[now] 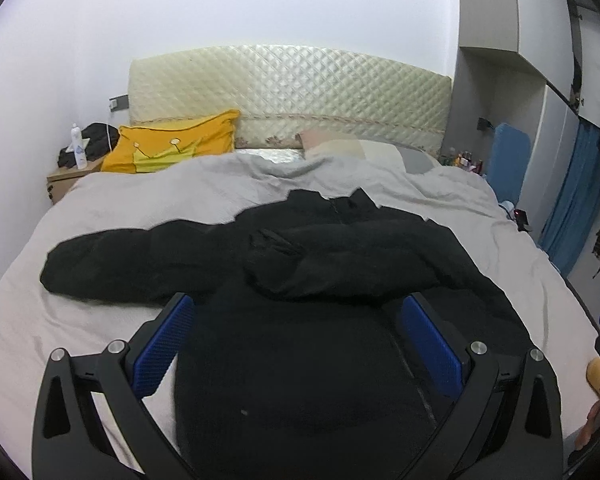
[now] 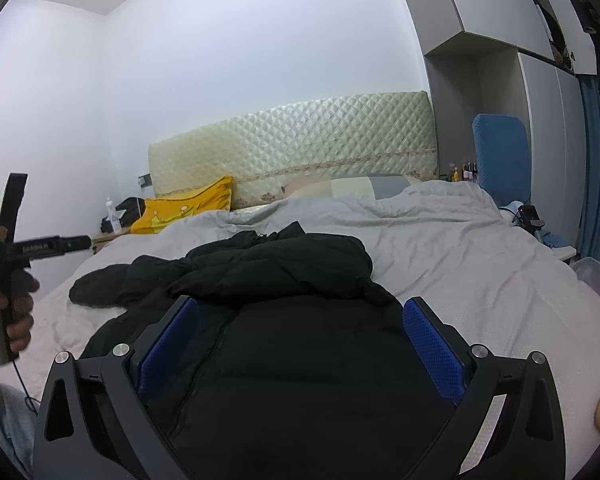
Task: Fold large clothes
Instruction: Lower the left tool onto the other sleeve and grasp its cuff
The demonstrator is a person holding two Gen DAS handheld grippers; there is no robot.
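A black puffer jacket (image 1: 300, 272) lies on the grey bedcover, collar toward the headboard. Its right sleeve is folded across the chest; its left sleeve (image 1: 112, 264) stretches out to the left. It also shows in the right wrist view (image 2: 284, 320). My left gripper (image 1: 298, 312) is open and empty, hovering over the jacket's lower body. My right gripper (image 2: 300, 316) is open and empty, over the jacket's lower right part. The left gripper's handle, held by a hand, shows at the left edge of the right wrist view (image 2: 8, 252).
The bed (image 1: 500, 272) has a quilted cream headboard (image 1: 292, 92). A yellow pillow (image 1: 172, 144) and a grey pillow (image 1: 380, 152) lie at its head. A nightstand with a bottle (image 1: 78, 148) stands left. A blue chair (image 2: 500, 160) and wardrobe stand right.
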